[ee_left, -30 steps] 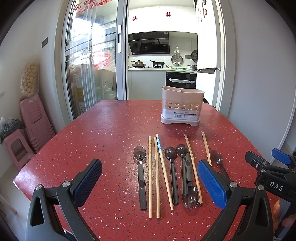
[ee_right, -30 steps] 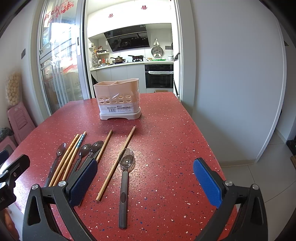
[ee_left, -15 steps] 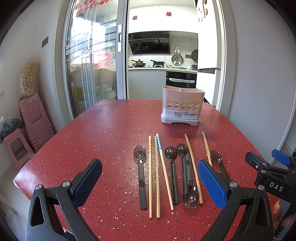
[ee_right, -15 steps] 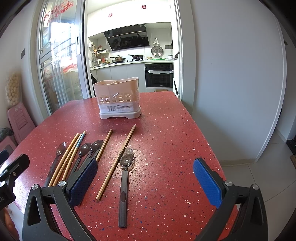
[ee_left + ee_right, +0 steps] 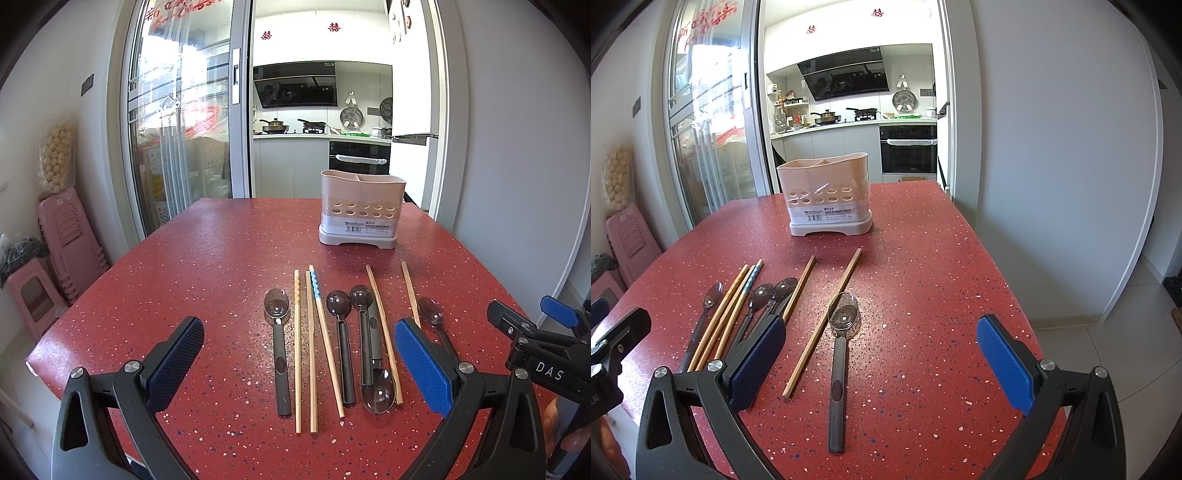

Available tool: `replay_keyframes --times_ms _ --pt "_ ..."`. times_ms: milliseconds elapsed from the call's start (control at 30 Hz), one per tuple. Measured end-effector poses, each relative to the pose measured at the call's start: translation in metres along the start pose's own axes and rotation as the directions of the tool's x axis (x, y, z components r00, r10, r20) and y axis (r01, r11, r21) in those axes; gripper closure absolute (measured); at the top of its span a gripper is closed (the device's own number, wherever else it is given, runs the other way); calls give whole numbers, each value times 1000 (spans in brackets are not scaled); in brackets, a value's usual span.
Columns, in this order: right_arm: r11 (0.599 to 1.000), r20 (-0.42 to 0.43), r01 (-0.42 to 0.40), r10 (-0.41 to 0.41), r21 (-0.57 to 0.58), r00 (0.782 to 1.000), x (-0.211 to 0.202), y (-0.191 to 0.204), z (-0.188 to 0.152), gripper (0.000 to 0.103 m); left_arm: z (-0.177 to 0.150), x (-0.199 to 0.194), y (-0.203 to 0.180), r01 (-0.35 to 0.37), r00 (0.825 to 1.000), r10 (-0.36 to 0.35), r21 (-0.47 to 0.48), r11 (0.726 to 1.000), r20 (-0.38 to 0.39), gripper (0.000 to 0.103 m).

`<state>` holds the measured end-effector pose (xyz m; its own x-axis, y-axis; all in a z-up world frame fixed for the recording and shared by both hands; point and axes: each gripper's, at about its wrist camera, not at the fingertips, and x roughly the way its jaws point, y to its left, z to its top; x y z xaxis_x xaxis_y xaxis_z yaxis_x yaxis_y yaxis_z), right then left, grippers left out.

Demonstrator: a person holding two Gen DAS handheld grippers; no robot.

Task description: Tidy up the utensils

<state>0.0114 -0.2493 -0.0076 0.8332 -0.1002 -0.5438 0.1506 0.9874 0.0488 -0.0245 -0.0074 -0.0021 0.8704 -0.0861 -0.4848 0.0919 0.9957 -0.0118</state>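
Observation:
Several dark spoons and wooden chopsticks lie in a row on the red table (image 5: 207,280). A beige utensil holder (image 5: 362,210) stands behind them, empty as far as I can see; it also shows in the right wrist view (image 5: 827,195). My left gripper (image 5: 295,365) is open and empty, hovering over the near ends of the row. My right gripper (image 5: 882,362) is open and empty above the rightmost spoon (image 5: 840,350), with a chopstick (image 5: 823,321) to its left. A spoon (image 5: 279,350) lies leftmost in the row.
The right gripper's body (image 5: 535,354) shows at the right edge of the left wrist view. The table's right edge (image 5: 1008,280) drops to a tiled floor beside a white wall. Pink stacked stools (image 5: 66,243) stand left of the table.

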Motion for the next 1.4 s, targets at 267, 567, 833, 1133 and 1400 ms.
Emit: replay_keyframes --times_ms 267,567,833,1133,1400 --pt "1000 0 -1 1 -1 1000 0 1 -2 0 0 0 0 1 1000 -1 0 1000 1 0" --pt "1000 -2 -1 1 -2 1000 1 0 -1 0 0 0 0 0 1000 0 -1 1000 0 0" --pt "1000 -11 -4 4 1 1000 2 2 -5 0 -2 2 -1 0 1000 0 -1 1000 -7 0" --pt "1000 -46 -20 20 -4 999 8 1 1 0 1 17 8 -16 999 16 6 1000 -51 0" --pt "998 -260 -57 45 -38 964 45 -5 15 0 10 75 47 -36 964 30 -17 999 -264 0"
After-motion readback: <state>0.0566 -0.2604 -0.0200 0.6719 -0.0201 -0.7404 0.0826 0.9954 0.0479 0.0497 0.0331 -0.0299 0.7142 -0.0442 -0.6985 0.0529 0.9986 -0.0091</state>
